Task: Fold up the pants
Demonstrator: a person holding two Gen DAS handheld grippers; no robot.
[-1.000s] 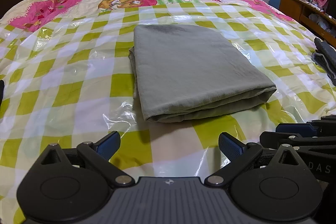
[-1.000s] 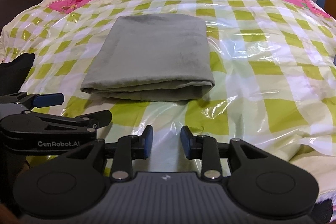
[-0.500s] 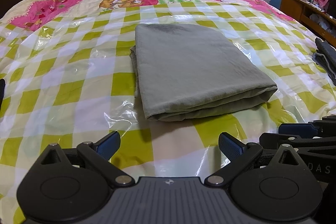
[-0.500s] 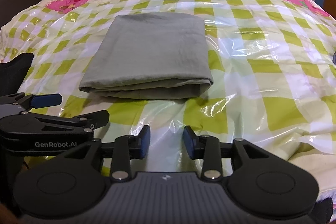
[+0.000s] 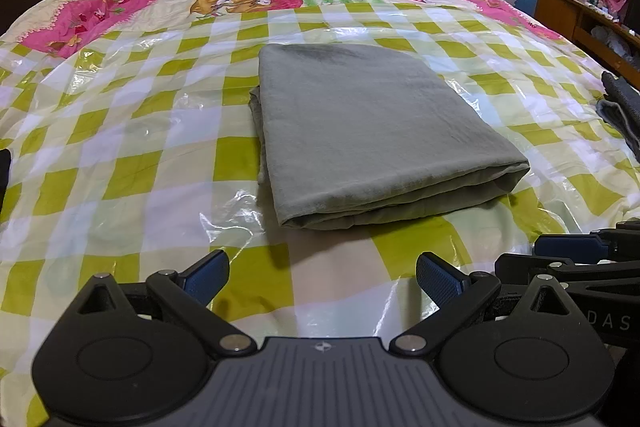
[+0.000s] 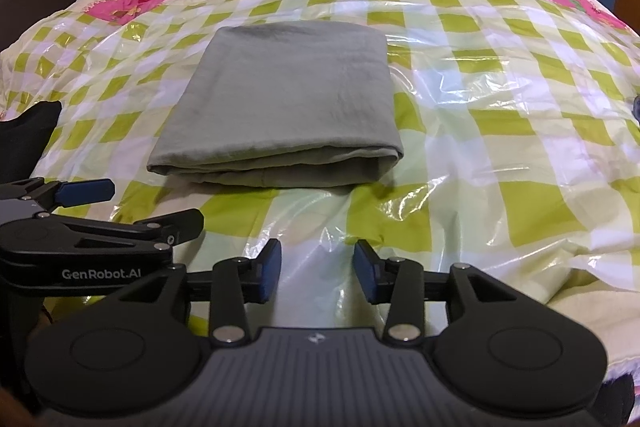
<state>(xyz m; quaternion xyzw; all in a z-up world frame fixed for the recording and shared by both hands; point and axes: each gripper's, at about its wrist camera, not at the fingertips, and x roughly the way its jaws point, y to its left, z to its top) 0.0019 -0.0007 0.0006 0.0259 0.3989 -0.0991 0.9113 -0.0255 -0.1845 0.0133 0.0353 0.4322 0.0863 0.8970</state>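
- The grey pants [image 5: 372,131] lay folded into a thick, tidy rectangle in the middle of the checked bedspread [image 5: 120,163], its folded edge toward you, so the folding looked finished.
- You held the left gripper [image 5: 322,277] wide open with nothing between its blue pads, low over the plastic-covered spread and short of the pants; that suited a hand already done with the cloth.
- Your right gripper [image 6: 316,269] held nothing either; its jaws were partly apart and opening, just beside the left one, apart from the bundle.
- Dark garments [image 5: 622,107] sat at the bed's right edge, well away.
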